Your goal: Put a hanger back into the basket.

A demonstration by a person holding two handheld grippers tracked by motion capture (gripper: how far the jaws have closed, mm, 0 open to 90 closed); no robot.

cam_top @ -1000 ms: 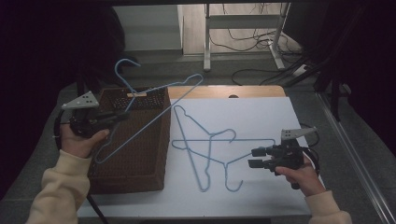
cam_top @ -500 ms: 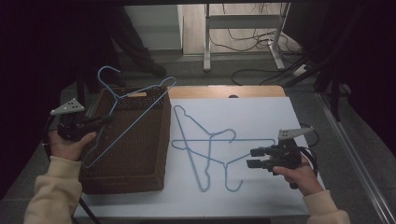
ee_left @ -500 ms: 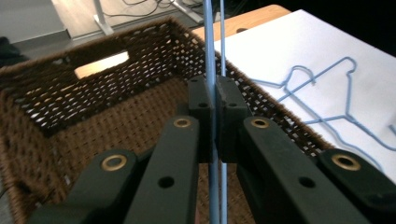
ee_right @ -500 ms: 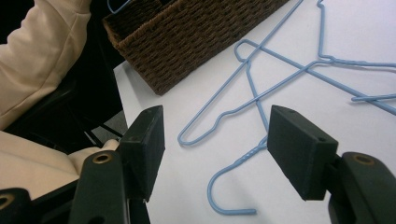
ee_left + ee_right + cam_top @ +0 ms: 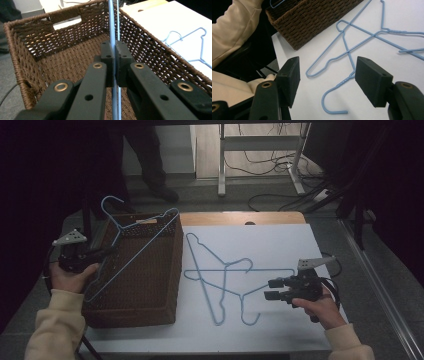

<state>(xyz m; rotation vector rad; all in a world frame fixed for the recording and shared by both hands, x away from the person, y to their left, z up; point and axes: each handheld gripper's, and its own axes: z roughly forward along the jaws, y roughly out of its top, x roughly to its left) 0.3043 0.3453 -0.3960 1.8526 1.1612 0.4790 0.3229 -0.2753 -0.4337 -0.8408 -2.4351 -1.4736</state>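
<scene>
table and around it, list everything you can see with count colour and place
held hanger: 1, light blue wire, over the basket, in the left gripper
loose hangers: 2, light blue, crossed on the table
basket: 1, dark brown wicker, table's left side
table: 1, white top, wooden far edge
cables: several, dark, floor beyond the table
left gripper: 1, black, shut on the held hanger
right gripper: 1, black, open above a hook

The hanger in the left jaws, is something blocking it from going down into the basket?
Nothing visible does. The left gripper pinches the blue hanger over the open wicker basket, whose floor looks bare.
</scene>
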